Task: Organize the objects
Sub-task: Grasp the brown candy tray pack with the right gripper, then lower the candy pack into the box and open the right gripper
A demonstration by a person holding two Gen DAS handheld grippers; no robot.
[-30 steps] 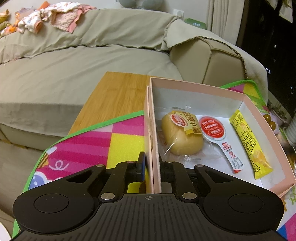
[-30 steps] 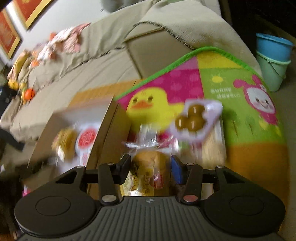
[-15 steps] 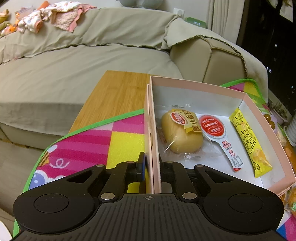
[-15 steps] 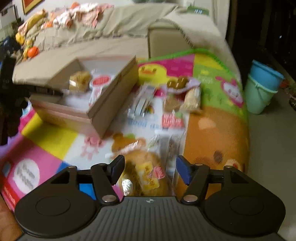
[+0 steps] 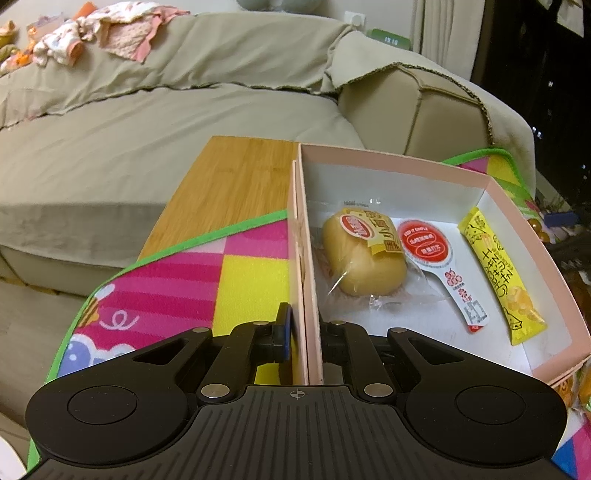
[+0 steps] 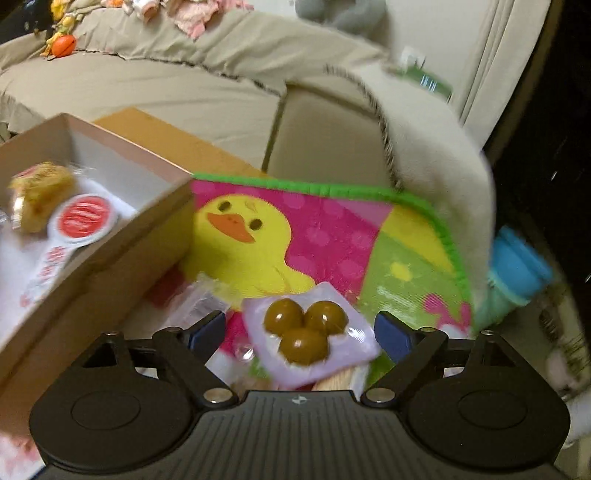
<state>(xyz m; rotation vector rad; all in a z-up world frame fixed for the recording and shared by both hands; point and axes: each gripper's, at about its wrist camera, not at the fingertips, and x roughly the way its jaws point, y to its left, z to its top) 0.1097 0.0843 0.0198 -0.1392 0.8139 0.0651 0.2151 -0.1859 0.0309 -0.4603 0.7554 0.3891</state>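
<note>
A pink cardboard box sits on a colourful play mat. It holds a wrapped yellow bun, a red-and-white sachet and a yellow snack stick. My left gripper is shut on the box's left wall, one finger on each side. My right gripper is open, its fingers on either side of a purple packet of three brown balls on the mat. The box shows at the left of the right wrist view, which is blurred.
A beige sofa with clothes on it stands behind the mat. A bamboo board lies under the box's far end. Other snack packets lie near the purple one. A blue bucket stands at the right.
My right gripper let go of a wrapped bun, opened, and swung forward over the purple packet of brown balls. The left gripper kept its hold on the box wall.
</note>
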